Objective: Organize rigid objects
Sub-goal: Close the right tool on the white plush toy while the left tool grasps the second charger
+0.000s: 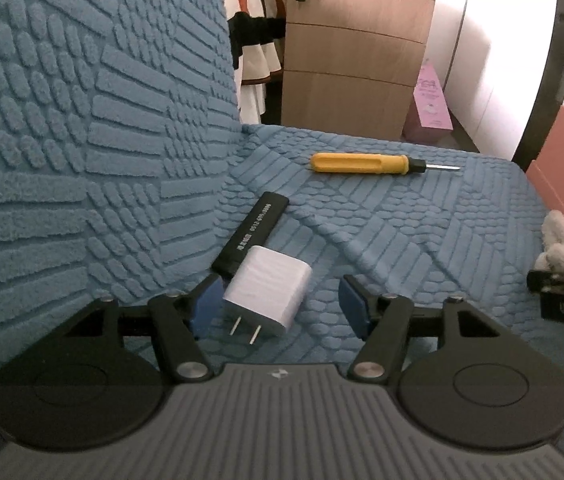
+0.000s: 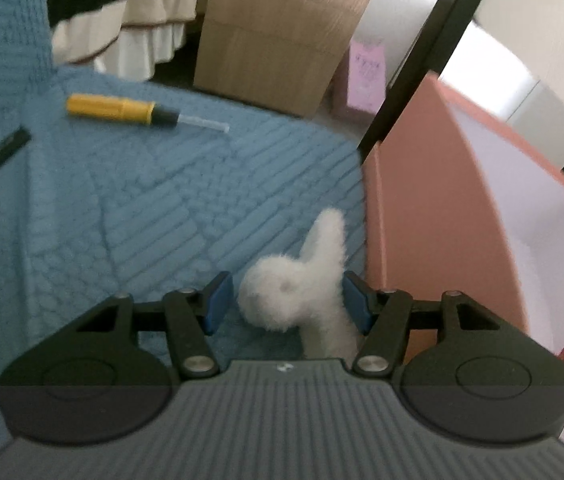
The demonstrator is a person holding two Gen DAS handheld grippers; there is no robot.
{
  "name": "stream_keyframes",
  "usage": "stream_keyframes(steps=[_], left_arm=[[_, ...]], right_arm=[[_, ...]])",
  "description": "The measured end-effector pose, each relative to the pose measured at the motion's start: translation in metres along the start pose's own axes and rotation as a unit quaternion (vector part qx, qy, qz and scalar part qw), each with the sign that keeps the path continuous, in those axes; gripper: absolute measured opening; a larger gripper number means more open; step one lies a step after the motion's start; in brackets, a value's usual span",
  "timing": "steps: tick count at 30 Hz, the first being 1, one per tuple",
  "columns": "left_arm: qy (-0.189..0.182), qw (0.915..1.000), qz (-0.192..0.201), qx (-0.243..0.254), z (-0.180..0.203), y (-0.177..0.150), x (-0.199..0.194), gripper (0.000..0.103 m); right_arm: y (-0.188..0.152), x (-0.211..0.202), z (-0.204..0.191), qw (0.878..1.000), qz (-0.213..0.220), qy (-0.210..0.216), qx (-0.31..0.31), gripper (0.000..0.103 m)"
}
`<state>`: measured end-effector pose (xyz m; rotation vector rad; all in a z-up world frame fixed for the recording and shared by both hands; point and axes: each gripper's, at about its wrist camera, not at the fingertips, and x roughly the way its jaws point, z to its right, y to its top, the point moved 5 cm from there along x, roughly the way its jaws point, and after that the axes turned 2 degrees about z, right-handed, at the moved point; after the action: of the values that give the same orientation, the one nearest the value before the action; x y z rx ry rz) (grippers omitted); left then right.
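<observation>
Left gripper (image 1: 278,306) stands open around a white plastic plug-in charger (image 1: 268,294), ready to pinch it; right gripper (image 2: 287,306), also unclenched, straddles a white fluffy toy (image 2: 301,292) on the blue textured sofa cover (image 1: 401,220), beside a salmon-pink box (image 2: 441,220) likely meant for sorting.

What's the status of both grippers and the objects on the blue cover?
Left gripper open around white charger. Right gripper open around fluffy white toy. Yellow screwdriver untouched. Nothing blocking.
</observation>
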<state>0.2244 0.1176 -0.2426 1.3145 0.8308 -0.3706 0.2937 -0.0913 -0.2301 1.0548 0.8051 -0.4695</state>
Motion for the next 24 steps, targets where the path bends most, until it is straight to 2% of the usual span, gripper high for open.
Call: stream_keyframes(steps=[3, 4, 6, 16, 20, 24], left_arm=[[0.000, 1.0000, -0.002, -0.007, -0.004, 0.001, 0.003, 0.070], [0.000, 1.0000, -0.003, -0.007, -0.005, 0.002, 0.004, 0.070], [-0.003, 0.9999, -0.009, -0.011, -0.006, 0.002, 0.008, 0.070], [-0.009, 0.9996, -0.027, -0.007, -0.005, 0.000, 0.019, 0.069], [-0.004, 0.9995, -0.030, -0.010, -0.007, 0.000, 0.022, 0.061], [-0.009, 0.9995, -0.027, -0.011, -0.007, 0.000, 0.020, 0.057]], right_arm=[[0.000, -0.004, 0.001, 1.000, 0.005, 0.008, 0.011, 0.061], [0.000, -0.005, 0.002, 1.000, 0.006, 0.008, 0.013, 0.051], [0.001, -0.008, 0.003, 1.000, 0.009, 0.007, 0.016, 0.048], [0.001, -0.034, -0.011, 0.994, 0.017, 0.094, 0.044, 0.047], [-0.006, -0.041, -0.024, 0.991, 0.008, 0.128, 0.038, 0.047], [-0.015, -0.044, -0.031, 0.991, 0.001, 0.134, 0.021, 0.047]])
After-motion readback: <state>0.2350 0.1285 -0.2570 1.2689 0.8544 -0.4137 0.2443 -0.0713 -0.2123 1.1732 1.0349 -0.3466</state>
